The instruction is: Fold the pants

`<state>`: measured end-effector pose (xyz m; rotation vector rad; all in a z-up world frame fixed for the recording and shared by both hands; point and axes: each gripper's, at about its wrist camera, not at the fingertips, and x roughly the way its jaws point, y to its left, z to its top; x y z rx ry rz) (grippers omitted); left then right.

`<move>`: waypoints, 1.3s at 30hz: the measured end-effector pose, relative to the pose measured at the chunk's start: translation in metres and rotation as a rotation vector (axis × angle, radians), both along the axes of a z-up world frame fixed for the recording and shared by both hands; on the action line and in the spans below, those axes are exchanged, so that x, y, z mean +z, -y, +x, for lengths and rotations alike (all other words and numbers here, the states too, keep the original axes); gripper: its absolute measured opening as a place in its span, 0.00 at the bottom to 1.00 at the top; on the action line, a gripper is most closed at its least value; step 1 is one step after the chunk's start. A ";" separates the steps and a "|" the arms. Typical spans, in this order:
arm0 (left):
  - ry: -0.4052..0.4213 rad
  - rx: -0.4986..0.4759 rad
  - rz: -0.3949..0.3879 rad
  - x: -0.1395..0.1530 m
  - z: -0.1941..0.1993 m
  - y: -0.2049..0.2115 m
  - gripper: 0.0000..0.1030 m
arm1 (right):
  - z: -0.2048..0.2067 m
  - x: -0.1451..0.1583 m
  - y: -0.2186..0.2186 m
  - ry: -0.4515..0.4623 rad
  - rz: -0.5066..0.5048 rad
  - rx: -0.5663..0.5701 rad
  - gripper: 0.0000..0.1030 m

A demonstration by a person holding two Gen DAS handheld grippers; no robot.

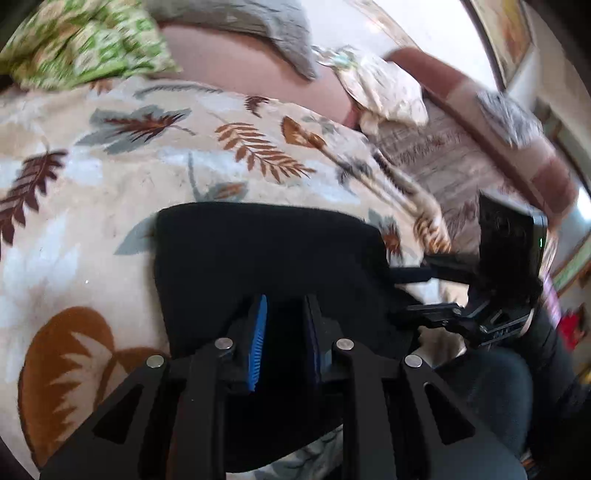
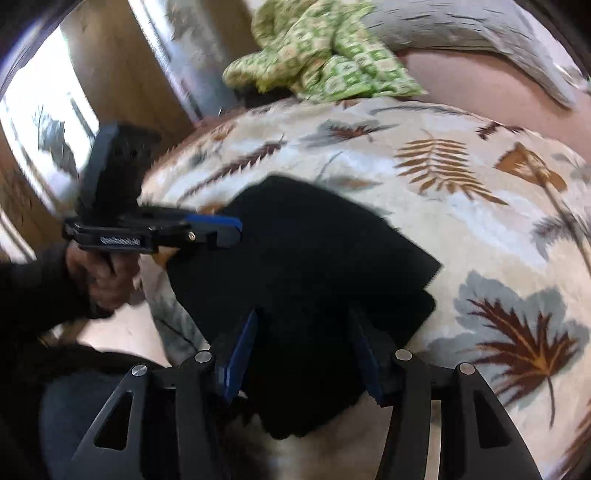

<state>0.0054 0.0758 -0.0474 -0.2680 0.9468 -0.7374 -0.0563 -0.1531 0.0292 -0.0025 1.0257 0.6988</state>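
Lying folded into a compact dark block on the leaf-patterned blanket (image 1: 110, 192), the black pants (image 1: 266, 251) sit at the near edge of the bed, with one corner of the upper layer jutting out past the layer beneath it in the right wrist view. From the left wrist camera, the left gripper (image 1: 286, 325) reaches over the near part of the fabric; its blue-padded fingers (image 1: 258, 332) stand close together with only a narrow slot between them, and black cloth fills that slot, though the darkness makes it impossible to tell whether the pads actually press on it. From the right wrist camera, the right gripper (image 2: 304, 350) hangs over the near end of the pants with its jaws held well apart, cloth showing between them but no pad visibly pinching it. The same view catches the left gripper from the side, its blue tips touching the left edge of the pants, held by a hand (image 2: 99, 273) in a dark sleeve. Beyond the blanket lie a crumpled green patterned cloth (image 2: 321, 55), a grey pillow (image 2: 480, 29) and a brownish-pink cushion (image 1: 240, 62). Much of the background is smeared by motion blur.
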 end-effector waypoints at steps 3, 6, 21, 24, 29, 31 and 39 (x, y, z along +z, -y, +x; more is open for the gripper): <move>0.046 0.064 0.007 0.016 0.003 -0.014 0.33 | -0.004 0.013 0.032 -0.007 0.122 -0.169 0.69; 0.060 0.196 -0.015 0.015 0.013 -0.041 0.60 | -0.006 0.010 0.055 -0.056 0.232 -0.271 0.71; -0.140 0.188 -0.133 -0.029 0.024 -0.034 0.38 | -0.001 -0.032 0.050 -0.171 0.246 -0.271 0.48; -0.042 0.175 -0.043 -0.009 0.017 -0.022 0.24 | 0.003 -0.014 0.050 -0.121 0.232 -0.269 0.30; 0.011 0.138 -0.031 0.024 0.053 0.008 0.24 | 0.022 0.013 0.073 -0.048 0.219 -0.318 0.29; 0.002 0.125 -0.049 0.031 0.077 0.022 0.24 | 0.036 0.019 0.091 -0.035 0.248 -0.356 0.29; -0.056 0.098 0.078 -0.013 0.130 0.072 0.33 | 0.090 -0.025 0.139 -0.171 0.197 -0.502 0.37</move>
